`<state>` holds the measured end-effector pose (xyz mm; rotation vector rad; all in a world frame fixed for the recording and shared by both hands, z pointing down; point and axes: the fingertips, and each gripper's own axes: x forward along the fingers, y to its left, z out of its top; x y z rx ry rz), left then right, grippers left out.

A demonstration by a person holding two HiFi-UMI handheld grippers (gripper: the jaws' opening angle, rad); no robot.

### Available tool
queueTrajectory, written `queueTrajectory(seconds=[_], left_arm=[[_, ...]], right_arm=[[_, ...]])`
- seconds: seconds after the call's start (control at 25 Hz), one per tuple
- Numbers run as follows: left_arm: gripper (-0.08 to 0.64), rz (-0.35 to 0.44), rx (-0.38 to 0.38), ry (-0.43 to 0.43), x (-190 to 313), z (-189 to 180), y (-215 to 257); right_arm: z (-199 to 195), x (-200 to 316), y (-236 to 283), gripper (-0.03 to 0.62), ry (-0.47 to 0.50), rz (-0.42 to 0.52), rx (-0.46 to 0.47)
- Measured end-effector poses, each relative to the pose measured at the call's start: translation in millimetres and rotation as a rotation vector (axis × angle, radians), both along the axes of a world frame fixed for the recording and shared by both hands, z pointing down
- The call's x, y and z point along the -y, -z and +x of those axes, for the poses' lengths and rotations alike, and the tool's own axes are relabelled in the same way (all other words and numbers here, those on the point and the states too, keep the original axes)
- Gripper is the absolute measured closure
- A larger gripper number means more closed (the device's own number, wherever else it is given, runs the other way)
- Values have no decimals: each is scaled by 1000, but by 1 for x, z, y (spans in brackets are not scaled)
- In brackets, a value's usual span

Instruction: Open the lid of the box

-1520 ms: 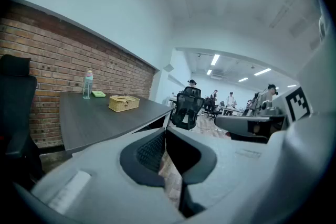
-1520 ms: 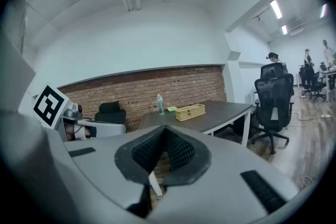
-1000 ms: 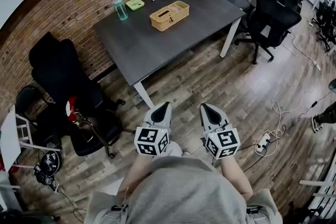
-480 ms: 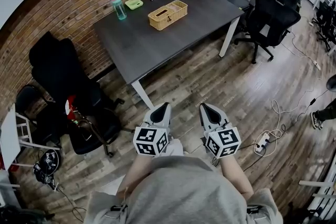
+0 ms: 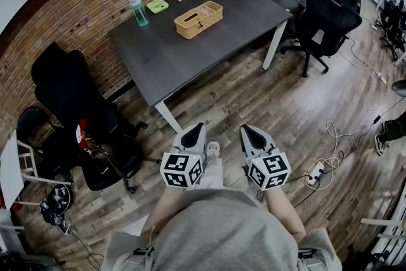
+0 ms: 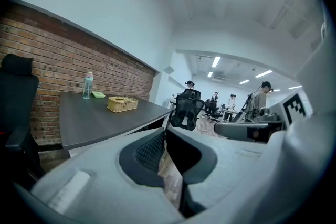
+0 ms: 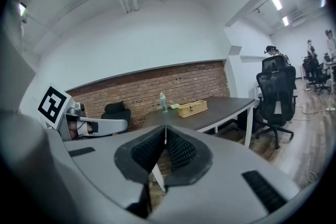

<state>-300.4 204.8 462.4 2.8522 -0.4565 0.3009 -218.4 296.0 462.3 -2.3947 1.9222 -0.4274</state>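
Observation:
A tan wicker box (image 5: 198, 18) with its lid down sits on the dark grey table (image 5: 190, 54), far ahead of me. The same box (image 6: 122, 104) shows small in the left gripper view, and the box (image 7: 192, 108) again in the right gripper view. My left gripper (image 5: 202, 127) and right gripper (image 5: 243, 128) are held side by side over the wooden floor, well short of the table. Both are shut with nothing between the jaws. The left gripper (image 6: 164, 131) and right gripper (image 7: 165, 128) point toward the table.
On the table stand a water bottle (image 5: 134, 9), a green dish (image 5: 157, 6) and small items near the brick wall. Black office chairs (image 5: 76, 105) crowd the left; another chair (image 5: 328, 16) stands right of the table. Cables and a power strip (image 5: 315, 172) lie on the floor.
The view has shifted slightly, so the table and box sit a little more to the left. Both grippers stay shut and side by side.

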Motion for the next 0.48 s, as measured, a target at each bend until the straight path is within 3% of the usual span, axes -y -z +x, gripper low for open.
queueTrajectory(seconds=[0.48], left_arm=[[512, -1, -16, -39, 47, 55, -3]], right_arm=[[54, 48, -10, 509, -16, -12, 16]])
